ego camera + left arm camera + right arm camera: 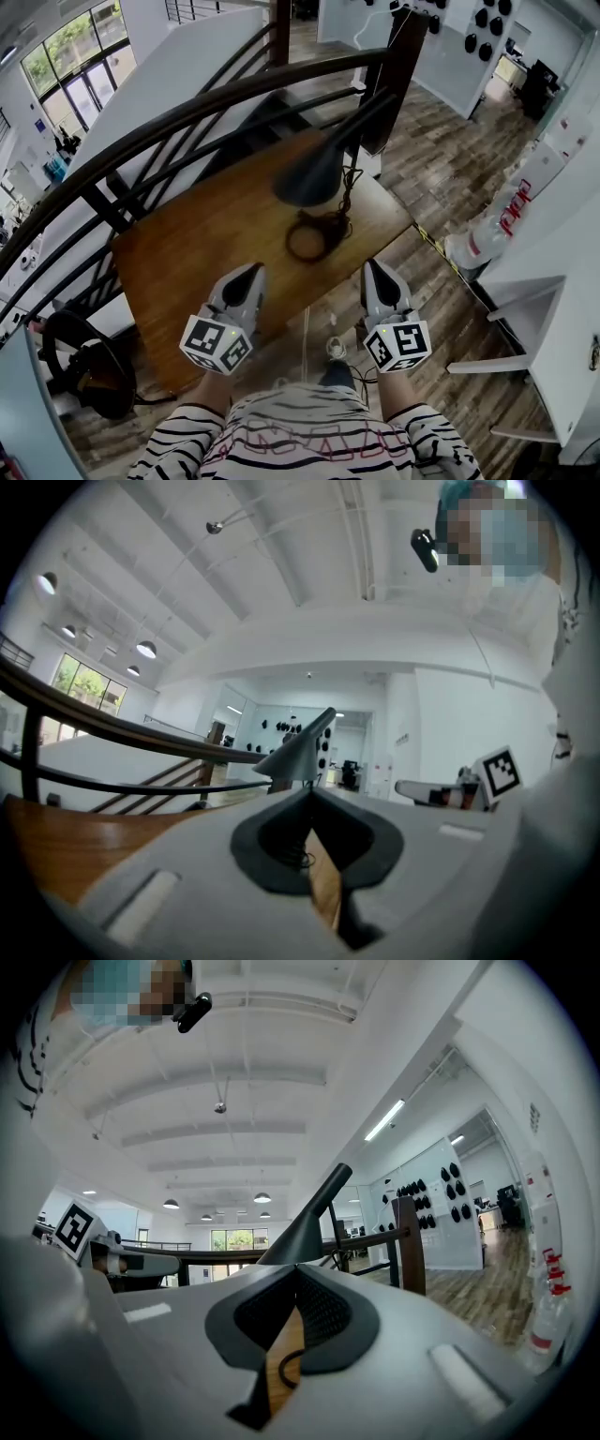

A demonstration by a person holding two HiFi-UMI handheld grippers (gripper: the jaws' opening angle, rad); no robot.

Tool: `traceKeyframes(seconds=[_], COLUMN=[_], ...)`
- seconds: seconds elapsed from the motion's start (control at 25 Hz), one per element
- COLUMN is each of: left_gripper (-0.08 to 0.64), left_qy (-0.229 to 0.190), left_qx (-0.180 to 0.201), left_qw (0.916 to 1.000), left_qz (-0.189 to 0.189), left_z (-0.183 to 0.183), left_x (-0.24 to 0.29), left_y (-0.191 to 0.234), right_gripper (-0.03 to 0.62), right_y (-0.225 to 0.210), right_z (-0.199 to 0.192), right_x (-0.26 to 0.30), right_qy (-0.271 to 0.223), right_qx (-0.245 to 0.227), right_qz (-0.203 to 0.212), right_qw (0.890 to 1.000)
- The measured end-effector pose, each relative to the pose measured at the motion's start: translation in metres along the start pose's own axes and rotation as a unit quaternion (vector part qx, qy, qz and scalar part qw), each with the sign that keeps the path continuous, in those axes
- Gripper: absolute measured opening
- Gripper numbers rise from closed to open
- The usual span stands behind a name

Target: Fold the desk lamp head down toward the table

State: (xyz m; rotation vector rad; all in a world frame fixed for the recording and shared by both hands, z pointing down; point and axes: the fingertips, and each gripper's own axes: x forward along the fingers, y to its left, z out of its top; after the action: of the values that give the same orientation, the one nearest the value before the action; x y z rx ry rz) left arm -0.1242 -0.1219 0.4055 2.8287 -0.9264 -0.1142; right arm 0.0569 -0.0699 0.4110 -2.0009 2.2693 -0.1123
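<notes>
A black desk lamp stands on the wooden table (187, 253). Its cone-shaped head (311, 178) hangs tilted above the ring-shaped base (309, 239), and its thin arm (370, 112) rises to the upper right. My left gripper (251, 274) is shut and empty over the table's near edge, short of the base. My right gripper (375, 270) is shut and empty to the right of the base. In the left gripper view the lamp head (298, 752) shows just above the closed left gripper (312, 794). In the right gripper view the lamp head (298, 1232) rises beyond the right gripper (296, 1271).
A dark curved stair railing (187, 112) runs behind the table. The lamp's cord (349, 202) trails beside the base. A black round object (80, 361) lies on the floor at the left. White furniture (553, 281) and a bottle (487, 234) stand at the right.
</notes>
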Motion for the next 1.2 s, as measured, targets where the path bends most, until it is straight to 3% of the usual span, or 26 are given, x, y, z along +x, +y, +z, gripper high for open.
traceKeyframes(seconds=[0.76,1.2], left_gripper=[0.001,0.000], left_qy=[0.031,0.037], left_qx=[0.002,0.003], left_qw=[0.9995,0.9993], left_qz=[-0.002,-0.009], left_z=[-0.036,-0.042], left_x=[-0.074,-0.096], left_y=[-0.010,-0.011], right_gripper=[0.002,0.002], right_y=[0.048,0.070], right_z=[-0.040,-0.047], right_x=[-0.066,-0.074], right_qy=[0.034,0.039], right_qx=[0.025,0.022], right_qz=[-0.025,-0.028], right_qw=[0.999,0.999])
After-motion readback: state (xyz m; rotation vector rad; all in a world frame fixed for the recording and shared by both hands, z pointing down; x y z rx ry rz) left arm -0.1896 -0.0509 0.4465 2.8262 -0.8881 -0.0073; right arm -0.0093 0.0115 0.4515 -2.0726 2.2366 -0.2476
